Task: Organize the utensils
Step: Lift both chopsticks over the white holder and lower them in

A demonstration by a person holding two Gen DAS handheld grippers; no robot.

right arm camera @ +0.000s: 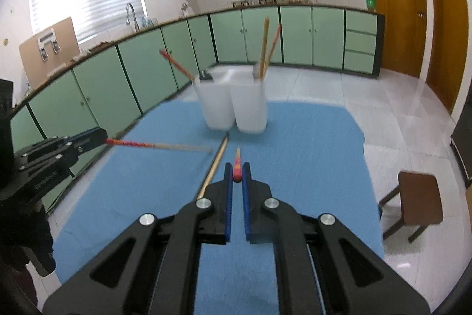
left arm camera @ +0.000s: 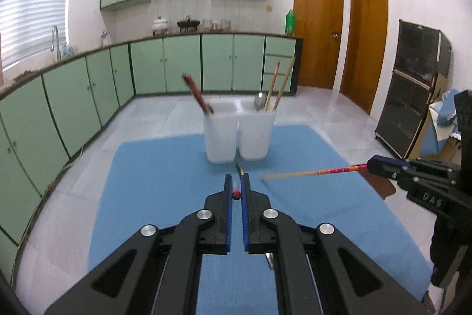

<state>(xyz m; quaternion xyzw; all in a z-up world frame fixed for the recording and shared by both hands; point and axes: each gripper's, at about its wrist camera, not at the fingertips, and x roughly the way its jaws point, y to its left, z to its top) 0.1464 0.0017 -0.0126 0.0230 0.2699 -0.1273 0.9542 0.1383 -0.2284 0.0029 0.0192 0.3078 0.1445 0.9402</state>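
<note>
Left tool (left arm camera: 236,182) and right tool (right arm camera: 237,169) each clamp one thin red-ended wooden chopstick (right arm camera: 237,164) at its end: light, stiff, prone to pivot.

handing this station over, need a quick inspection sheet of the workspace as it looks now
surface: blue mat over a pale table.
job's things: two white holders side by side; left one has a red-patterned chopstick, right one two wooden chopsticks and a metal utensil. One chopstick lies on the mat.
clutter: nothing seen.
grippers: left gripper shut on a red-ended chopstick; right gripper shut on a second chopstick.
cables: nothing seen.
surroundings: green kitchen cabinets, wooden doors, brown stool, tiled floor.
</note>
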